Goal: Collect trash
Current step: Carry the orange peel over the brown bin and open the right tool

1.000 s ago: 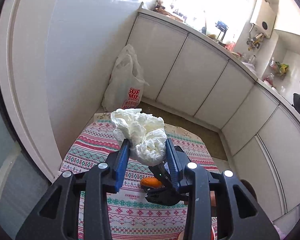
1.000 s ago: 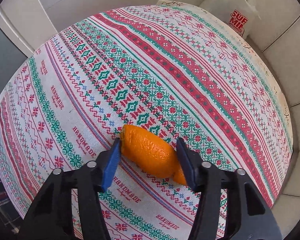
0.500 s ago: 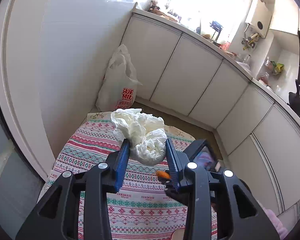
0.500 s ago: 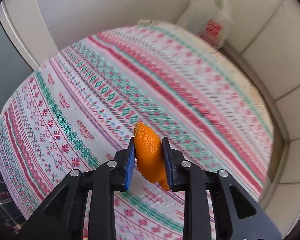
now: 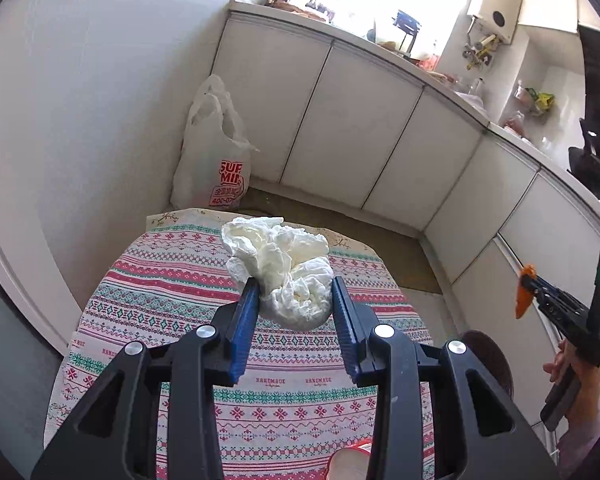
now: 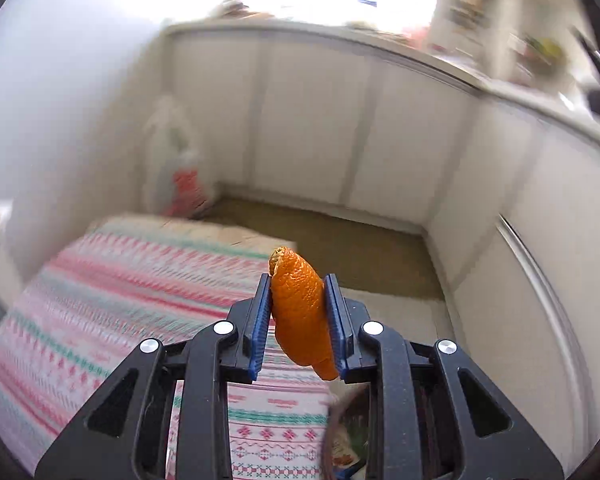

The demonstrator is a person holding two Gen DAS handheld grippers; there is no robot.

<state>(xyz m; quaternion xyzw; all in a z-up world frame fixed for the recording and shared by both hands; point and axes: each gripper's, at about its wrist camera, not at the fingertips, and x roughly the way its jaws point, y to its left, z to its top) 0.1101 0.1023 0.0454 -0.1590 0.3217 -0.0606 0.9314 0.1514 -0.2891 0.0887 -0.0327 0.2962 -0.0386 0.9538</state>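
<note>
My right hand-held gripper (image 6: 299, 320) is closed on a piece of orange peel (image 6: 300, 316); both blue pads press on its sides. The long axis of the peel stands nearly upright between the pads, with its torn tip toward 12 o'clock and its lower point toward 6 o'clock. My left hand-held gripper (image 5: 294, 314) holds a crumpled white tissue (image 5: 284, 268), and the ball bulges out above the pads toward 12 o'clock.

Both pieces of trash are lifted above the surface with the patterned cloth (image 5: 172, 280). I judge that the next move depends on where the bin is. In the right wrist view a round rim (image 6: 332, 420) with colourful scraps inside shows just under my right fingers, at about 5 o'clock; I think it is the bin, but it is blurred. In the left wrist view a dark round edge (image 5: 496, 364) lies at about 4 o'clock, beside the surface. So the right hand is nearer and the peel should go first.
</note>
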